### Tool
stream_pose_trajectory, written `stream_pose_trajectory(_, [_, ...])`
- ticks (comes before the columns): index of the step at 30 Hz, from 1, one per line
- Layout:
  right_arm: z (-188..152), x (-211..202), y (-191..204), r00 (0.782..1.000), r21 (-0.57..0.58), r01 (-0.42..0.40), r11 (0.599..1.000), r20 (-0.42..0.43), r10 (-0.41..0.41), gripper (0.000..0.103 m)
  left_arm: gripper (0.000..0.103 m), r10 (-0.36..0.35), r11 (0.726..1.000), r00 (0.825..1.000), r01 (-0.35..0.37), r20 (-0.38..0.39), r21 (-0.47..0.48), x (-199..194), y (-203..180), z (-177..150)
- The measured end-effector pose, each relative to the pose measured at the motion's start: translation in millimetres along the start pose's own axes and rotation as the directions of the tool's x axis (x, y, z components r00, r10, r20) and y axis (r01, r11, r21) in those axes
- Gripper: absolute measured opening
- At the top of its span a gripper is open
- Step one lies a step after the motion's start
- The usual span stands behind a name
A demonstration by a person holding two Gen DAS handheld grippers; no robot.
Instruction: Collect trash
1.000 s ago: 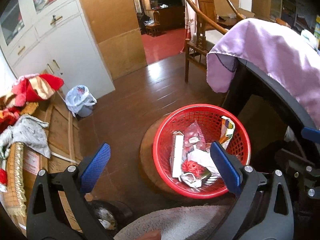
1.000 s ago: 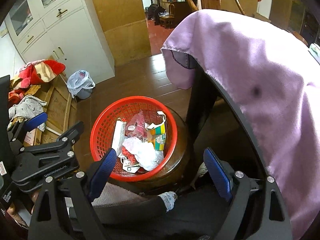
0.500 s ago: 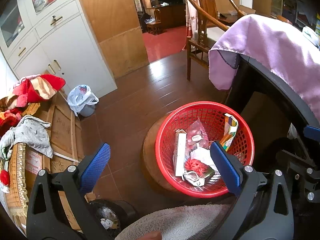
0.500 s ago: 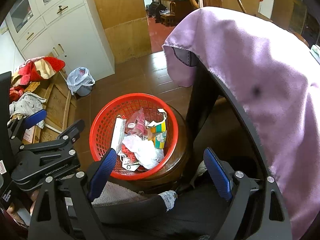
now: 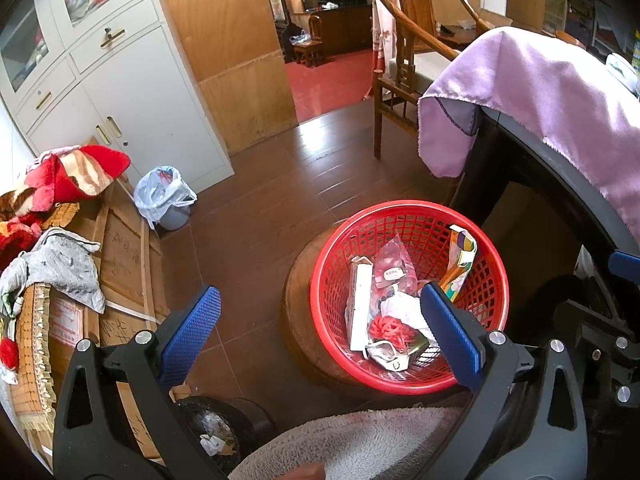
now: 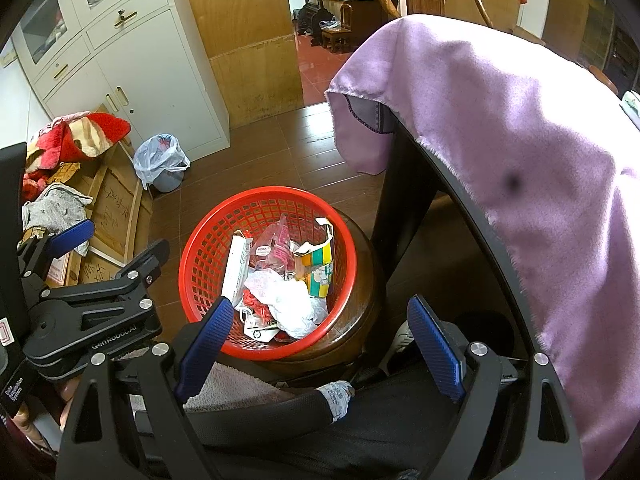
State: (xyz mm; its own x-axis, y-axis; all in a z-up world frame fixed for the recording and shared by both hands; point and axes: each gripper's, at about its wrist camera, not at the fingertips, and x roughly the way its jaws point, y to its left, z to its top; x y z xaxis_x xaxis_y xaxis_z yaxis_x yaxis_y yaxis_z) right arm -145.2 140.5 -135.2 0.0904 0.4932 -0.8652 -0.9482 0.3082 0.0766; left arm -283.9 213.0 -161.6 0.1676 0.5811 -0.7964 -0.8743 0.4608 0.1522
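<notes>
A red mesh basket (image 5: 412, 216) stands on a round wooden stool (image 5: 296, 300) beside the table; it also shows in the right wrist view (image 6: 200, 248). It holds trash: a white flat box (image 5: 359, 304), a clear bag with red print (image 5: 394, 264), a colourful carton (image 6: 318, 268) and crumpled white plastic (image 6: 288, 300). My left gripper (image 5: 320, 336) is open and empty, above the near side of the basket. My right gripper (image 6: 320, 340) is open and empty, just right of the basket.
A table draped with purple cloth (image 6: 520, 140) fills the right. A small bin with a plastic liner (image 5: 166, 200) stands by the white cabinet (image 5: 132, 92). Clothes lie on a wooden crate (image 5: 120, 256) at left. A wooden chair (image 5: 404, 80) stands behind.
Both grippers have drawn back and up a little, so the basket sits slightly lower and farther in view. Jaws stay open. The trash has not moved.
</notes>
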Motion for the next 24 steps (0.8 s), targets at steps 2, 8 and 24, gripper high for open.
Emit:
stream_pose_trajectory(2, [0.1,0.0,0.2,1.0,0.0,0.0,1.0,0.0,0.0,0.087,0.096,0.0,1.0,1.0,0.0,-0.001,-0.001,0.2,0.0,-0.5])
stream_pose_trajectory(8, [0.4,0.1,0.6,1.0,0.001,0.0,1.0,0.0,0.0,0.087,0.096,-0.001,1.0,1.0,0.001,-0.002,0.0,0.2,-0.7,-0.8])
stream_pose_trajectory(24, [0.4,0.9,2.3,1.0,0.0,0.0,1.0,-0.002,0.0,0.087,0.096,0.0,1.0,1.0,0.0,-0.004,0.001,0.5,-1.1,-1.1])
